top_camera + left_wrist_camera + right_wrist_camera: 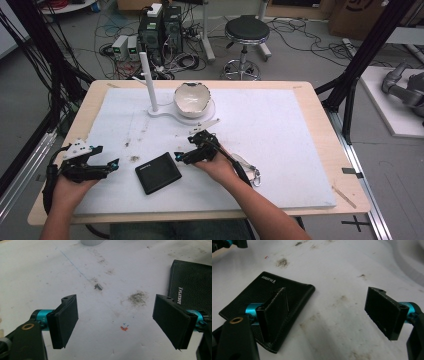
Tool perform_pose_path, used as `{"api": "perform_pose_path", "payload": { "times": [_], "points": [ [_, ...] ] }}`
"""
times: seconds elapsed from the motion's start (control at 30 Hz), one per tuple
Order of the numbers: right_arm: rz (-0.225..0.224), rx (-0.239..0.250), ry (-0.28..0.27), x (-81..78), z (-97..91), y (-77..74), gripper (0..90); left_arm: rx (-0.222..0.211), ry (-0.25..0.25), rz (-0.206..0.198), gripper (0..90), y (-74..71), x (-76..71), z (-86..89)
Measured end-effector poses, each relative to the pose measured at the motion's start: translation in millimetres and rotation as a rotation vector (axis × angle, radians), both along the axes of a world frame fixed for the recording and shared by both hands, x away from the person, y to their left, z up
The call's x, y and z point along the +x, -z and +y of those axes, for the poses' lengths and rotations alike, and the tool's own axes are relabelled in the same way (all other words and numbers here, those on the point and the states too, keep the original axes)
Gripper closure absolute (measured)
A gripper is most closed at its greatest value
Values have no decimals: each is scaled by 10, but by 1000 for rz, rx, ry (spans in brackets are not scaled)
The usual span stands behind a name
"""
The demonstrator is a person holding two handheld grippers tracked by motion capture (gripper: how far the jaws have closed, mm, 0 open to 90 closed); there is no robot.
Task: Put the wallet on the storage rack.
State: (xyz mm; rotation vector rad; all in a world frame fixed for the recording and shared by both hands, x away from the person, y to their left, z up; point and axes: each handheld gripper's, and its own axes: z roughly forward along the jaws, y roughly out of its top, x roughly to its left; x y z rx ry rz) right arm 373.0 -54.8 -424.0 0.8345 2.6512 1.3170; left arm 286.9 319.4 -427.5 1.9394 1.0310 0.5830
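Note:
A black leather wallet lies flat on the white mat, near the front and between my two hands. My left gripper rests low to the wallet's left, open, with only stained mat between its jaws. The wallet lies just beyond its right jaw. My right gripper hovers at the wallet's upper right corner, open and holding nothing. Its left jaw stands over the wallet and its right jaw over bare mat.
A white stand with an upright post and a cracked white bowl sits at the back of the mat. A metal clip with keys lies by my right wrist. Dirt smudges mark the mat. A stool and cables stand beyond the table.

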Motion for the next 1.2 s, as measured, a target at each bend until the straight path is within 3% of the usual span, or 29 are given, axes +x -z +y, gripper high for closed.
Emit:
{"api": "perform_pose_path", "payload": {
  "times": [0.4,0.43,0.57,0.8,0.9,1.07,1.17,1.2],
  "points": [
    [84,-78,-99,-62,294,174,192,1,-24,1,205,1,-87,79],
    [95,-103,-113,-76,337,212,192,0,-26,0,205,2,-95,87],
    [81,-110,-113,-92,342,212,200,-1,-31,0,205,0,-112,106],
    [98,-91,-158,-155,340,202,445,3,-24,2,205,2,-103,83],
    [112,-81,-156,-154,333,210,458,7,-22,3,205,0,-101,81],
    [145,-68,-173,-140,309,203,625,3,-23,2,205,1,-95,70],
    [138,-65,-173,-143,291,176,750,7,-19,2,205,-4,-89,59],
    [138,-65,-173,-143,291,176,750,7,-19,2,205,-4,-89,59]
  ]
}}
